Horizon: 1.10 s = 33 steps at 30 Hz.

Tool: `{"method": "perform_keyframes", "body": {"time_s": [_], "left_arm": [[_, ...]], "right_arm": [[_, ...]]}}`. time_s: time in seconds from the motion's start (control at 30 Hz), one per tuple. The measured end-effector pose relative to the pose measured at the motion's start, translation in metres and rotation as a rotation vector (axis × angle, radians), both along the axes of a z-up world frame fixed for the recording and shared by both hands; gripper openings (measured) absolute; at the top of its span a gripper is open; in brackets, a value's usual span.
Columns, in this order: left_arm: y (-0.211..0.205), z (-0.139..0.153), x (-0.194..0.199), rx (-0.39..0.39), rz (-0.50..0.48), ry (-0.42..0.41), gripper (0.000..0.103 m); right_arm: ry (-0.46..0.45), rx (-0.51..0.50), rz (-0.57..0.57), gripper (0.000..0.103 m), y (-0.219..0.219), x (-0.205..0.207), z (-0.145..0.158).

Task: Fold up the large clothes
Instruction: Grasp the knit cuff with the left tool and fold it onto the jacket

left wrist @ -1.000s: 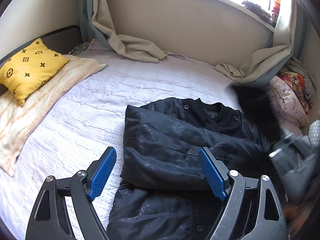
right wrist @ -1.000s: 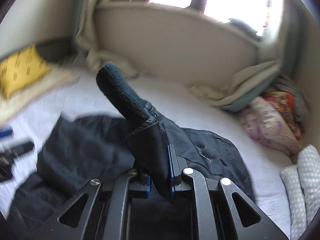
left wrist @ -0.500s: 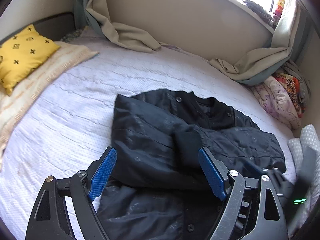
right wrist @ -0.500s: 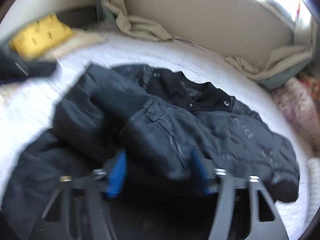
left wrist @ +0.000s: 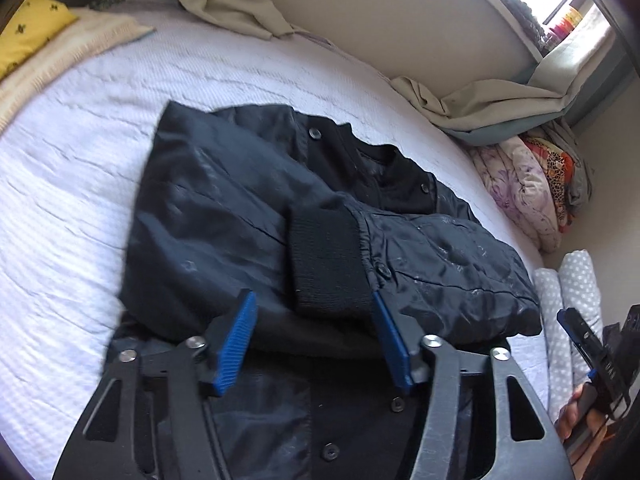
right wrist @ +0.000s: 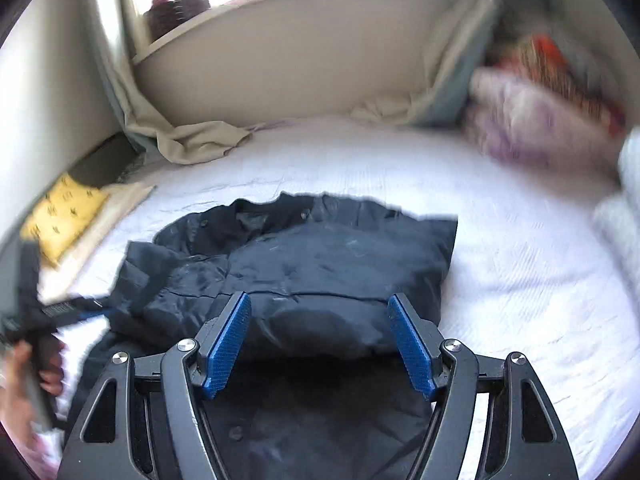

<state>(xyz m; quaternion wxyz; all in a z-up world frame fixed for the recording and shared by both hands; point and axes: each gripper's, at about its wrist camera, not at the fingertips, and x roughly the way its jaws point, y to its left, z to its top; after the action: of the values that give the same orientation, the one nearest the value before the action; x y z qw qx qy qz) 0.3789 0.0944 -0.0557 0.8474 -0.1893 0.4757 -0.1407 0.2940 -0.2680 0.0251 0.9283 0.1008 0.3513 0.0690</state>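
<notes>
Sleeves of the dark navy padded bomber jacket [left wrist: 248, 216] now lay crossed over its chest, where a second earlier the right one had been pinched upright in the right gripper [right wrist: 320, 344]. That gripper had since let go: its blue ribbed pads stood spread apart with nothing between them, hovering just above the lower half of the garment. The left gripper [left wrist: 316, 344] was likewise spread and empty, as it had been throughout, poised over the black ribbed knit cuff [left wrist: 328, 256] that rested on top of the folded left sleeve (the cuff ended roughly at the jacket's midline, near the snap placket).

The jacket itself sat flat on the white textured bedspread [left wrist: 80, 140], collar pointing toward the wall and the crumpled beige curtain [left wrist: 240, 4], hem toward the person. A yellow patterned cushion [right wrist: 64, 212] lay well apart at the bed's left edge, and a bundle of floral and orange bedding [left wrist: 532, 184] was piled at the right.

With both sleeves tucked in, the narrowing step looked finished, and the garment formed a rough rectangle. What seemed left was the lengthwise fold, bringing hem up to collar. Both tools were empty and near the hem, so they appeared well placed to take its two corners; the slick padded fabric might spring the sleeves loose if lifted carelessly.
</notes>
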Motion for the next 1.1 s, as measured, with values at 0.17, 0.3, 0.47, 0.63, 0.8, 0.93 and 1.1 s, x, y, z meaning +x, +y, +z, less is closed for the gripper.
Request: {"method": "perform_keyframes", "body": {"time_s": [0.17,0.3,0.47,0.63,0.8,0.93,1.1], "left_arm": [[-0.012,-0.018,0.019,-0.017,-0.001,0.086,0.062],[-0.008,-0.037,0.036,-0.151,0.018,0.176,0.064],[-0.014,-0.045,0.048,-0.254,0.071,0.223,0.047],[-0.025,-0.025,0.043,-0.164,0.032,0.156,0.013],[-0.010,0.014,0.029,0.044,0.024,0.003,0.012],[0.003,0.018,0.024,0.147,0.027,-0.035,0.012],[0.003,0.001,0.019,0.206,0.021,-0.046,0.012]], "right_arm": [[-0.059,0.038,-0.055,0.070,-0.026,0.006,0.018],[-0.067,0.053,-0.062,0.070,-0.031,0.008,0.022],[-0.058,0.064,-0.068,0.070,-0.036,0.007,0.021],[-0.024,0.109,-0.088,0.070,-0.046,0.009,0.015],[-0.013,0.136,-0.125,0.070,-0.059,0.010,0.012],[0.010,0.114,-0.123,0.065,-0.058,0.014,0.005],[0.049,0.067,-0.087,0.030,-0.043,0.029,-0.010]]}}
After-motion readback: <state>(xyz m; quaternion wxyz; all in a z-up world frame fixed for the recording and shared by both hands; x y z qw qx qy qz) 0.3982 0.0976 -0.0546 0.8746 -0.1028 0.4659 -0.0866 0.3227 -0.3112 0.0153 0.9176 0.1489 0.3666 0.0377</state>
